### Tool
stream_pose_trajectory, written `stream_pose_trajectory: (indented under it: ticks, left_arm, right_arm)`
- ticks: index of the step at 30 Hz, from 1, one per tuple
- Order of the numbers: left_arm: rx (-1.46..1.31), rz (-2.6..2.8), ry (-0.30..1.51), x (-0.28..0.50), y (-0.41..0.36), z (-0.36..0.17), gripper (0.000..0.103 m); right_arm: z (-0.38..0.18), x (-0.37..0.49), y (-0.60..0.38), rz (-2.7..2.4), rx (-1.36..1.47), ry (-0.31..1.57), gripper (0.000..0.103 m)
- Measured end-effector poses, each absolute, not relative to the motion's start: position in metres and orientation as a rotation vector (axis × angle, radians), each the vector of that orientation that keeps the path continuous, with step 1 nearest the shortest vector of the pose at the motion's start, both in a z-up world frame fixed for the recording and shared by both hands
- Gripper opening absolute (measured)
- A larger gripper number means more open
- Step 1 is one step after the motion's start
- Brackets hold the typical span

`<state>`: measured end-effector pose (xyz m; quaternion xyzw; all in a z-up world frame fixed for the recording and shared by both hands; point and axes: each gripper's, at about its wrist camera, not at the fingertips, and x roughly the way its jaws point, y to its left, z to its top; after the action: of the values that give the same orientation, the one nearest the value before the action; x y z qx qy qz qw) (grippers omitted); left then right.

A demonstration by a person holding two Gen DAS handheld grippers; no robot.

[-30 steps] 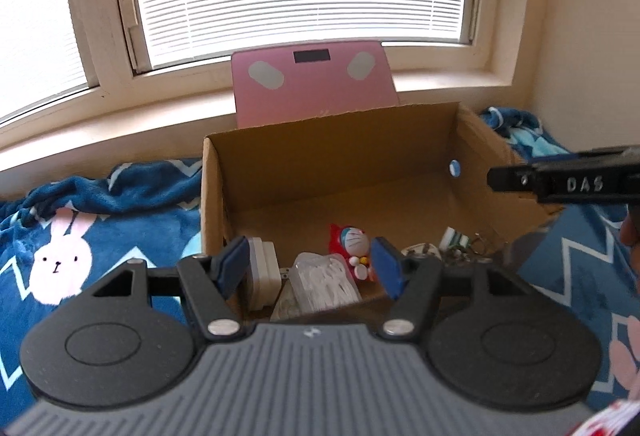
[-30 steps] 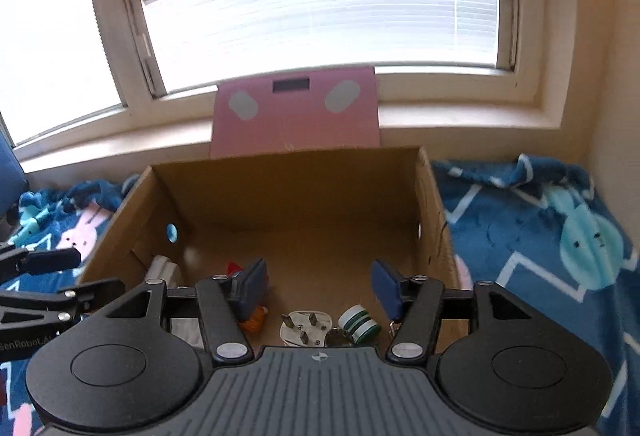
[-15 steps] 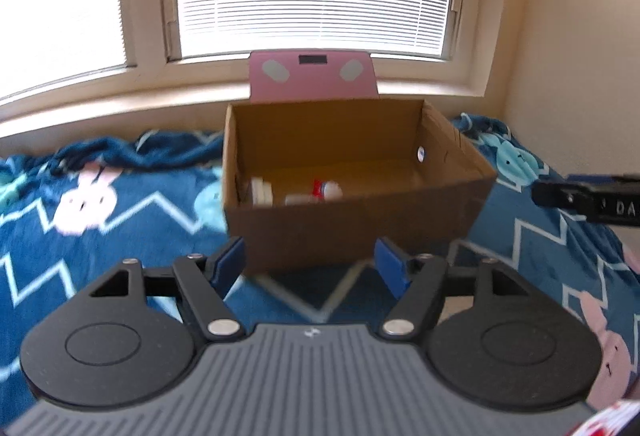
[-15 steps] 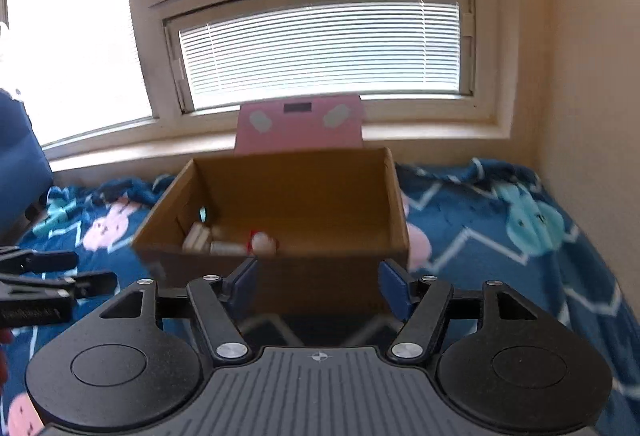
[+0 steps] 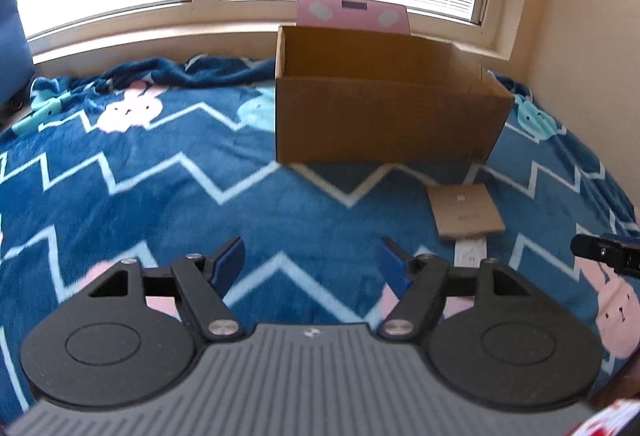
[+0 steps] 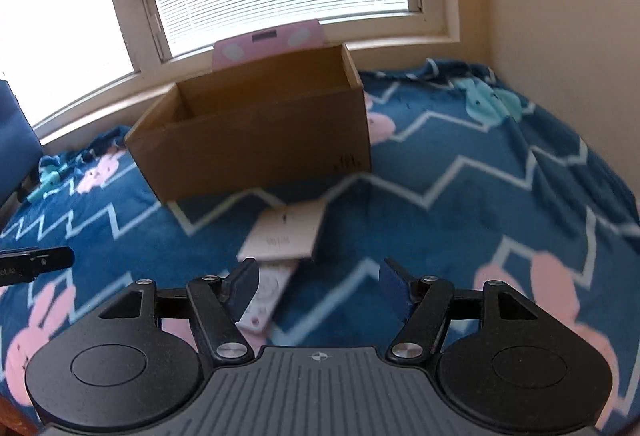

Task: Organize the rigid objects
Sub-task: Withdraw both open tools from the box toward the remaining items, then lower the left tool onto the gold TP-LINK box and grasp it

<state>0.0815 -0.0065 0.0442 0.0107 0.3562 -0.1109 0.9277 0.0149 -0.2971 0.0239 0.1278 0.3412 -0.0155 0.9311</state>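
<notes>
An open cardboard box [image 5: 388, 116] stands on the blue blanket at the back; it also shows in the right wrist view [image 6: 256, 140]. Its contents are hidden from here. A flat brown card packet [image 5: 464, 210] lies in front of the box, seen pale in the right wrist view [image 6: 286, 234]. A white remote-like item [image 6: 266, 296] lies just below it, partly under it. My left gripper [image 5: 312, 262] is open and empty above the blanket. My right gripper [image 6: 318, 284] is open and empty, close above the white item.
A pink bathroom scale [image 5: 354, 14] leans on the sill behind the box. The blue patterned blanket [image 5: 132, 172] covers the bed. A wall [image 6: 560, 16] closes the right side. A dark blue object [image 6: 16, 144] stands at the far left.
Both grippers have pulled back and down from over the box to low over the blanket in front of it. The card packet and white item have come into view.
</notes>
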Motion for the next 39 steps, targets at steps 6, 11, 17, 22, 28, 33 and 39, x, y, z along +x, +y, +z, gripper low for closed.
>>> stream_pose_trajectory:
  ticks: [6,11,17,22,28,33,39]
  left_arm:
    - [0.041,-0.223,0.760,0.078,-0.011,0.028,0.068]
    - [0.063,-0.230,0.772,0.079,-0.016,0.020,0.068]
    - [0.081,-0.253,0.784,0.086,-0.025,0.013,0.068]
    - [0.088,-0.259,0.790,0.094,-0.030,0.007,0.068]
    - [0.105,-0.276,0.797,0.107,-0.036,0.002,0.069]
    - [0.110,-0.315,0.810,0.121,-0.048,-0.001,0.069]
    - [0.091,-0.390,0.819,0.136,-0.080,-0.003,0.071]
  right_arm:
    - [0.009,0.006,-0.298,-0.048,0.265,0.728,0.064]
    - [0.003,0.008,-0.294,-0.047,0.264,0.731,0.064]
    - [-0.004,0.019,-0.287,-0.038,0.259,0.742,0.064]
    - [-0.011,0.028,-0.280,-0.032,0.249,0.751,0.064]
    - [-0.019,0.043,-0.274,-0.032,0.244,0.757,0.064]
    - [-0.023,0.049,-0.278,-0.062,0.229,0.748,0.064]
    - [-0.029,0.048,-0.298,-0.122,0.220,0.756,0.064]
